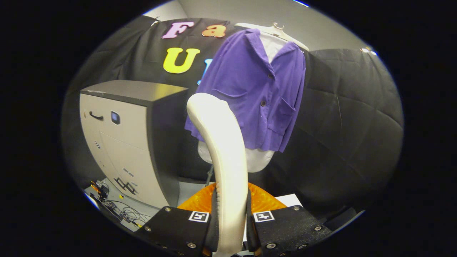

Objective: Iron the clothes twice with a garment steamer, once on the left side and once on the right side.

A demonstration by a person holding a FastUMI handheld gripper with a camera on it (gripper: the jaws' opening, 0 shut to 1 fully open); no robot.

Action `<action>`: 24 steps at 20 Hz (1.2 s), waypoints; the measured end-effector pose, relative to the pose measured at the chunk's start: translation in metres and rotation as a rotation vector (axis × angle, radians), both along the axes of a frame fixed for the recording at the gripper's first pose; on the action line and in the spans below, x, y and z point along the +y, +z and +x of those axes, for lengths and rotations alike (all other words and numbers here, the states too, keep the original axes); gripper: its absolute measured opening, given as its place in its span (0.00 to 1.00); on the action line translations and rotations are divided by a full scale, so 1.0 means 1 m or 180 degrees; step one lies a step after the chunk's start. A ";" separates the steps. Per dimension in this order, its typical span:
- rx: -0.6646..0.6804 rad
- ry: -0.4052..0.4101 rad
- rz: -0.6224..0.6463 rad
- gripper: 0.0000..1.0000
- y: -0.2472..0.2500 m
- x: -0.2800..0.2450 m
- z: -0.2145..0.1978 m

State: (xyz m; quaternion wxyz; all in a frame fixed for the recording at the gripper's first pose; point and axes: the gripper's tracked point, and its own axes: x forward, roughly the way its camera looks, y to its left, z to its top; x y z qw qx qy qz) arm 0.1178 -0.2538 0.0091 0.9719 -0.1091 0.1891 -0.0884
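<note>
Black quilted cloth lines the booth behind us, with a grey cabinet (125, 139) standing to the left. Our gripper (230, 228) is pinching the cream handle of the garment steamer (223, 160), both fingers pressed against its sides; the handle rises and curves forward between them, above an orange part (262, 200). Beyond it, a purple shirt (257, 92) hangs on a white hanger (276, 30) over a pale torso form (255, 159), well apart from the steamer.
</note>
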 end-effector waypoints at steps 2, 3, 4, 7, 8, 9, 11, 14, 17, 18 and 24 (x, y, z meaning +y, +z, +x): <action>-0.0204 0.0001 -0.0016 0.31 0.030 0.017 -0.010; -0.0353 0.0026 0.0053 0.31 0.049 0.028 -0.012; -0.0457 0.0040 0.0100 0.31 0.065 0.039 -0.013; -0.0718 -0.0102 -0.0001 0.32 0.123 0.055 -0.027; -0.0773 -0.0149 0.0015 0.32 0.132 0.062 -0.030; -0.0824 -0.0179 0.0066 0.32 0.143 0.068 -0.032; -0.0946 -0.0214 0.0123 0.32 0.163 0.076 -0.030; -0.1077 -0.0192 0.0180 0.32 0.192 0.085 -0.032; -0.1223 -0.0145 0.0269 0.32 0.225 0.094 -0.032; -0.1292 -0.0143 0.0348 0.32 0.239 0.098 -0.034; -0.1590 0.0070 0.0555 0.31 0.291 0.117 -0.032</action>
